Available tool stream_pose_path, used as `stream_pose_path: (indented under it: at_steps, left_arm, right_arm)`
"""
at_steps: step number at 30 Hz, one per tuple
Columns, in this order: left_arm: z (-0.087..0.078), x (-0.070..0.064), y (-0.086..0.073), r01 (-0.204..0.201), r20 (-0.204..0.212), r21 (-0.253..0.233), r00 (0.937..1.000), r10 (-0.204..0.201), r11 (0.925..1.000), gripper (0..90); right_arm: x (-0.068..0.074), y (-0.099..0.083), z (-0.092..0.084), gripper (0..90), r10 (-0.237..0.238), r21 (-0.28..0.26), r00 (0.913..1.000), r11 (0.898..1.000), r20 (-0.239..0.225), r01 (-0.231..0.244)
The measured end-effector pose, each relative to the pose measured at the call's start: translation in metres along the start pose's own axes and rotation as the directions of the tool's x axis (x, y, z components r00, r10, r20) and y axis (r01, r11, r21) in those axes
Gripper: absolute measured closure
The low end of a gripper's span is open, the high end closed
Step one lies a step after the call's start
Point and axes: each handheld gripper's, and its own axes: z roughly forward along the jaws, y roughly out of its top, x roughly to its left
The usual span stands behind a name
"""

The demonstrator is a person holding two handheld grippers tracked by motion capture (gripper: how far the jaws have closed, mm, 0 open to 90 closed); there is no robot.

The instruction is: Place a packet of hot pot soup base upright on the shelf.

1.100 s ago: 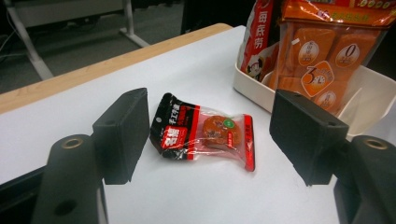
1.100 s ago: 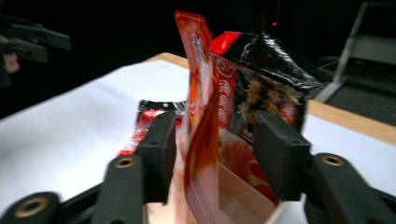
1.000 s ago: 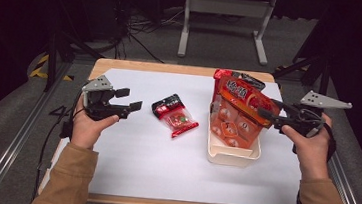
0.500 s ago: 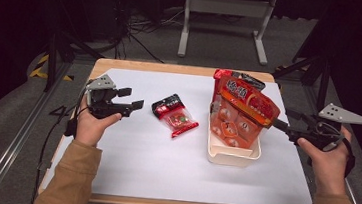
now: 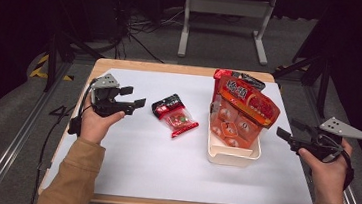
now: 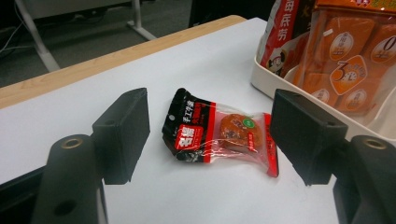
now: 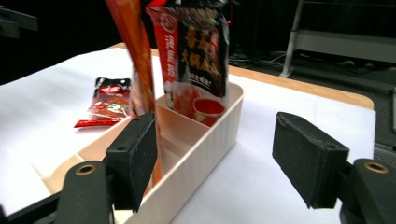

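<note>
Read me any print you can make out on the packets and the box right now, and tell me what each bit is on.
"3": large numeral on the orange packet standing in the cream box.
"0": numeral at that packet's right edge, cut off.
Chinese characters on the small red-and-black packet lying on the table: too blurred to read.
Chinese characters on the red-and-black packet at the far end of the box: too blurred to read.
The box itself: no print visible.

Three snack packets are counted: two stood in one cream bin; one at frame centre; two grippers are held.
</note>
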Motion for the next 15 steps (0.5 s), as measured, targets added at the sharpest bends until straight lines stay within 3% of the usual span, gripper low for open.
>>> stream_pose_path:
  at_steps: [7, 15]
  left_arm:
    - [0.013, 0.003, -0.002, 0.0, -0.021, 0.012, 0.9998, 0.0, 0.9999, 29.8]
    - [0.041, 0.014, -0.005, 0.057, -0.015, 0.016, 0.9983, -0.057, 0.9983, 30.6]
  right_arm:
    - [-0.007, -0.01, 0.007, 30.9, 0.023, 0.027, 0.9997, 0.999, 0.012, -0.023]
    - [-0.01, -0.012, 0.01, 30.3, 0.029, 0.025, 0.9996, 0.999, 0.007, -0.029]
